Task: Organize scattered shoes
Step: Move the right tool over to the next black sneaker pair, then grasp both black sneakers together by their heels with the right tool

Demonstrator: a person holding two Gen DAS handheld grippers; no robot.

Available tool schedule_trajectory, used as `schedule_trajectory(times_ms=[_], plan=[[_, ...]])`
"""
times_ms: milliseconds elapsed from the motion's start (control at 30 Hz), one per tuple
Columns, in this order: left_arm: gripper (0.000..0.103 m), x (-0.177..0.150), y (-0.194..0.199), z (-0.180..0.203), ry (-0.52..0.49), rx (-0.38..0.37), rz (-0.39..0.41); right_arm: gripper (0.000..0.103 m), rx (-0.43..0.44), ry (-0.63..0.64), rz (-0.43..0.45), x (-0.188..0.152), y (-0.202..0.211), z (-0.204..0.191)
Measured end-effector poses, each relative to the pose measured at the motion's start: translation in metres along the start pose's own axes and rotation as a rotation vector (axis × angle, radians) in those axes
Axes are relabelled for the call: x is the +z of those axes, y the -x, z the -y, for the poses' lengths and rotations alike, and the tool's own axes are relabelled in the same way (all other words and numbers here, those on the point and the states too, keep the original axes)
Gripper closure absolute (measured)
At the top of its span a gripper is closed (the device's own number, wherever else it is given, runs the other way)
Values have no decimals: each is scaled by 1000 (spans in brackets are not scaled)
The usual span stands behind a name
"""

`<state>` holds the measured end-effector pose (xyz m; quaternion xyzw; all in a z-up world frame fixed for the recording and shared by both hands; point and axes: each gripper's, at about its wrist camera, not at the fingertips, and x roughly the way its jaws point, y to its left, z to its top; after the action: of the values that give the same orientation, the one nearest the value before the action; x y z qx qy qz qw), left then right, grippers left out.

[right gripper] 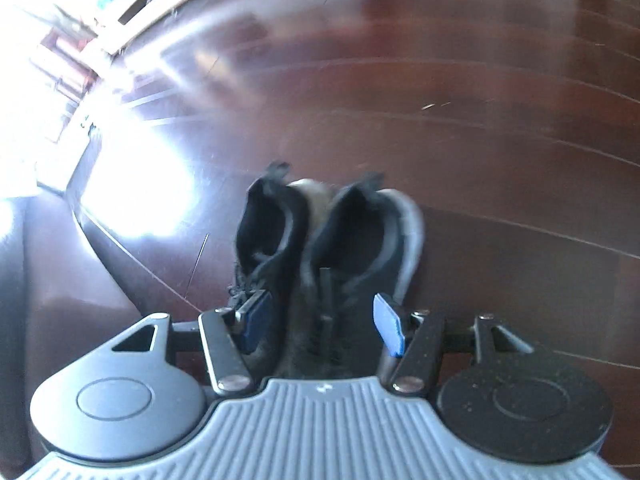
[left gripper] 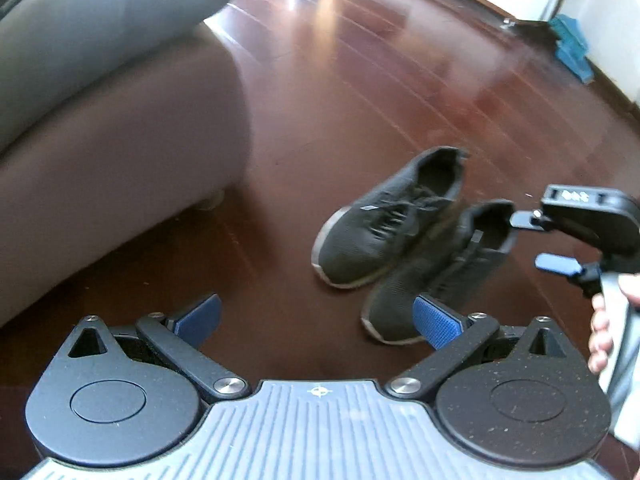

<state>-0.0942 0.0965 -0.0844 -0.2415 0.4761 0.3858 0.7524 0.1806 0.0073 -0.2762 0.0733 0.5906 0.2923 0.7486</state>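
Two black knit sneakers with pale soles lie side by side on the dark wooden floor. In the left wrist view the farther sneaker (left gripper: pixel 384 216) is above and left of the nearer sneaker (left gripper: pixel 436 276). My left gripper (left gripper: pixel 320 320) is open and holds nothing, a short way before the toes. My right gripper (left gripper: pixel 536 242) is open at the nearer sneaker's heel, its upper finger by the collar. In the right wrist view the right gripper (right gripper: pixel 323 322) hovers over both sneakers, the left one (right gripper: pixel 272 240) and the right one (right gripper: pixel 360 240), gripping neither.
A grey sofa (left gripper: pixel 120 140) fills the left side and stands close to the sneakers; its dark side (right gripper: pixel 60 300) also shows. A person's hand (left gripper: pixel 604 328) holds the right gripper. A blue object (left gripper: pixel 572 46) lies by the far white wall. Bright glare covers the floor (right gripper: pixel 132 188).
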Motion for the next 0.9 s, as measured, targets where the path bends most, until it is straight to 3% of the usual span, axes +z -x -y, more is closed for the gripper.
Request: schedule_trajectory(times_ms=[200,433,667,767,900], plan=[[0,5,-19,-16,36,4,-38,29,-85,-5,-24,23,-60,-23],[0,1,-37,-25,24,11,-114,28,-187,-96,-87,33,-122,-22],[0,-3,-46,-26,15,20,-155,29,-262,-62,-106,27,-146,-31],[0,-5,-47,-23,-2,16,-165,32,-277,-55,-115,27,-153,-32],[0,-5,-52,-19,-25,0,-175,48,-299,-27,-114,25,-156,-32]])
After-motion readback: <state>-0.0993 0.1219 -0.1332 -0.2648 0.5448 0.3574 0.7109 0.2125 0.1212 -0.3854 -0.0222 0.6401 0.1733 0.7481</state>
